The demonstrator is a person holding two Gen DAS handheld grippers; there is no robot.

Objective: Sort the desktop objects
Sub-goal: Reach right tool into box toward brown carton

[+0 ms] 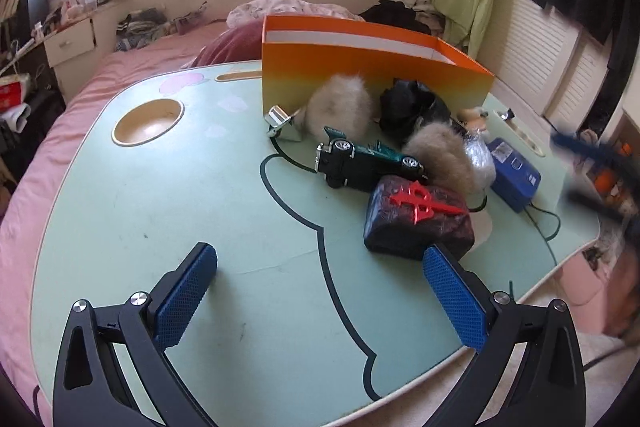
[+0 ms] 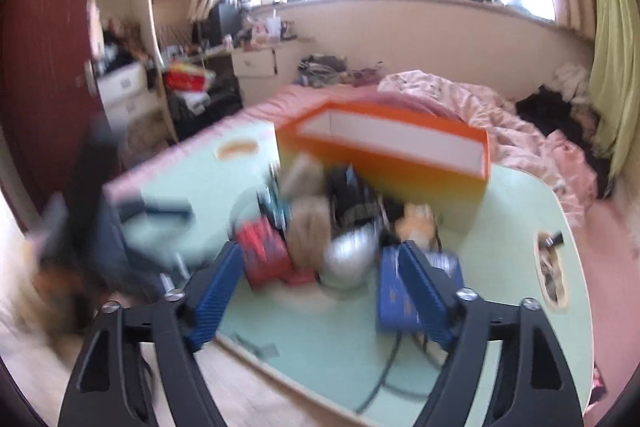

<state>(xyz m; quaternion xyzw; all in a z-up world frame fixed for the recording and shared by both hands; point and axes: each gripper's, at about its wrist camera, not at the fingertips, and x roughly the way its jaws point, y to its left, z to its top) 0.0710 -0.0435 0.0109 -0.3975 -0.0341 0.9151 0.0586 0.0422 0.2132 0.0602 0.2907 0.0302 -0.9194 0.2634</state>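
Blue-padded left tongs gape above the green table.

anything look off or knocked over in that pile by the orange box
The green toy car lies tipped on its side, wheels facing sideways, against a beige fur pompom in front of the orange box. The rest of the clutter is piled loosely, but nothing looks spilled or broken.

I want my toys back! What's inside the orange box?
Only white inner walls show inside the orange box. Its bottom is hidden by the front wall, so any toys inside can't be seen.
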